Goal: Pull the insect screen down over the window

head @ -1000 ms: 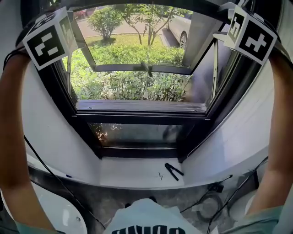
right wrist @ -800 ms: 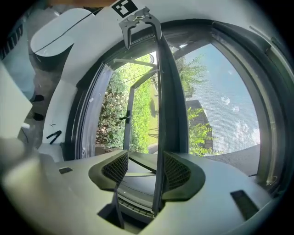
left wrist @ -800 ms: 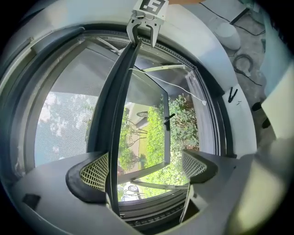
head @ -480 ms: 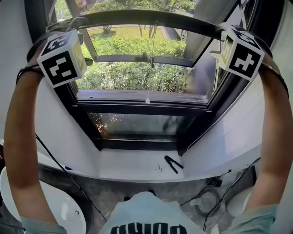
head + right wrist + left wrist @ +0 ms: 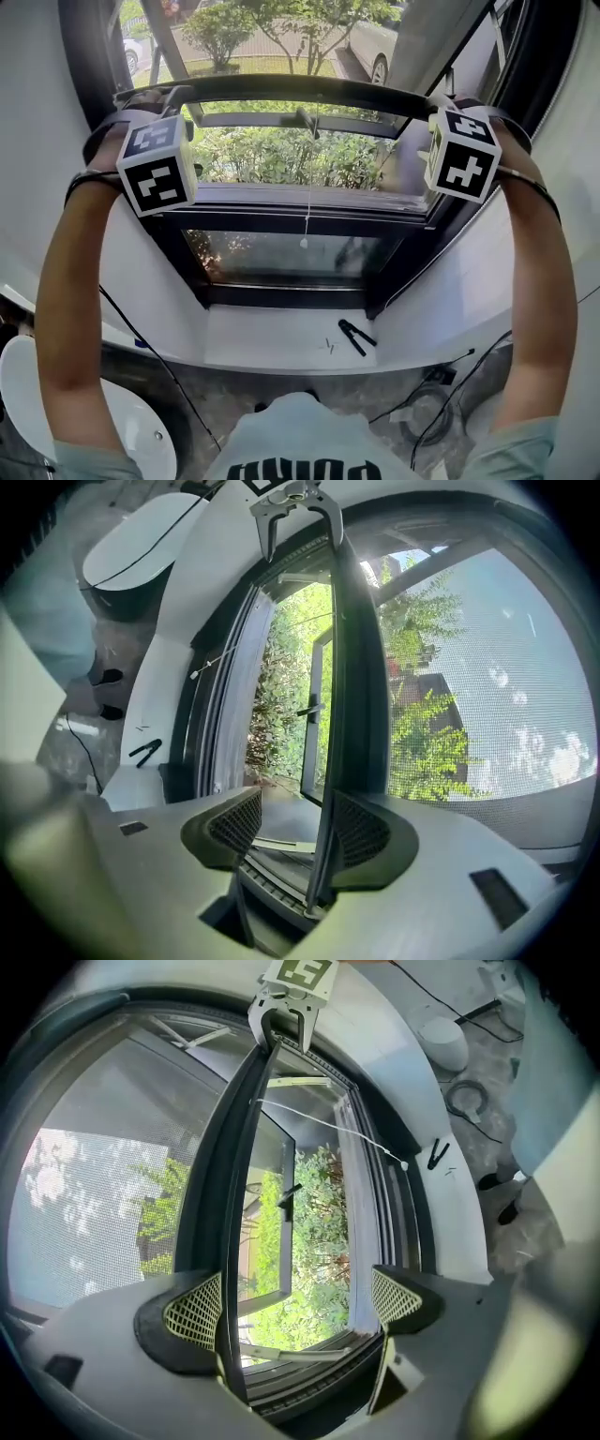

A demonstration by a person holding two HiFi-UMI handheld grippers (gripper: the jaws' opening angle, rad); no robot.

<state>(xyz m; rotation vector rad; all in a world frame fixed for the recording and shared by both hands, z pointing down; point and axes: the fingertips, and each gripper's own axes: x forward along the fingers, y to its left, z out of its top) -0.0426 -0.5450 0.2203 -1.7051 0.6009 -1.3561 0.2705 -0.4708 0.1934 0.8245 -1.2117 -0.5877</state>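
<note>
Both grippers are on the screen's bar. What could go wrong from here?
The screen bar only rests against one pad of the left hand-held gripper and the right hand-held gripper, jaws apart; it may slip and spring back up. The dangling pull cord might snag.

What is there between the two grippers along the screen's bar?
Head view: a thin pull cord hangs from the bar midway between left gripper and right gripper.

Head view: up high, looking steeply down at the window sill (image 5: 281, 342), a fair way off. Left gripper view: right up against the screen's bottom bar (image 5: 225, 1194), looking along it to the right. Right gripper view: close on that bar too, looking left. Shared by all 3: bar, pull cord (image 5: 303, 243), sill.
</note>
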